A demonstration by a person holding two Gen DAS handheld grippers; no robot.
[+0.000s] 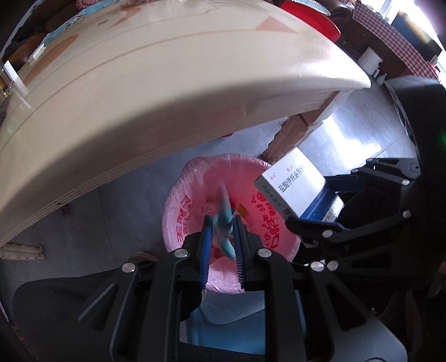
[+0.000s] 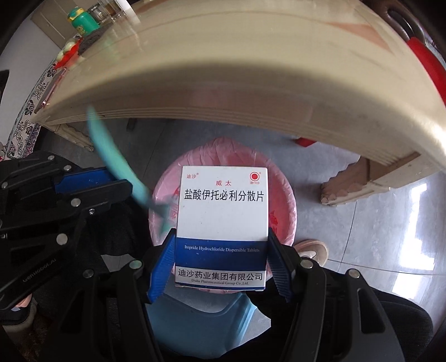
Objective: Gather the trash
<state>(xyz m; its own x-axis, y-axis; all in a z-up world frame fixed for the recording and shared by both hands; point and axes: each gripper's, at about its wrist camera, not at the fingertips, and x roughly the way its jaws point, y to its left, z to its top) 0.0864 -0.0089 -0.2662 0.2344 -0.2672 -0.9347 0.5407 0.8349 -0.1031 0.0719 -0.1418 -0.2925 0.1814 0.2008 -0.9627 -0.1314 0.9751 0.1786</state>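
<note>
A bin lined with a pink bag [image 1: 192, 195] stands on the floor by the table; it also shows in the right wrist view [image 2: 281, 178]. My left gripper [image 1: 223, 222] is over it with a blurred teal wrapper [image 1: 224, 217] between its pads; the wrapper looks loose and in motion, and it streaks past that gripper in the right wrist view [image 2: 111, 156]. My right gripper [image 2: 220, 239] is shut on a white and blue medicine box [image 2: 223, 211] above the bin. The box also shows in the left wrist view [image 1: 295, 186].
A cream table [image 1: 139, 92] overhangs the bin, its carved leg [image 2: 354, 181] to the right. A green bottle [image 2: 83, 19] stands on the table's far side. A blue stool [image 2: 200, 320] sits below the grippers. A foot in a pink shoe [image 2: 312, 250] is beside the bin.
</note>
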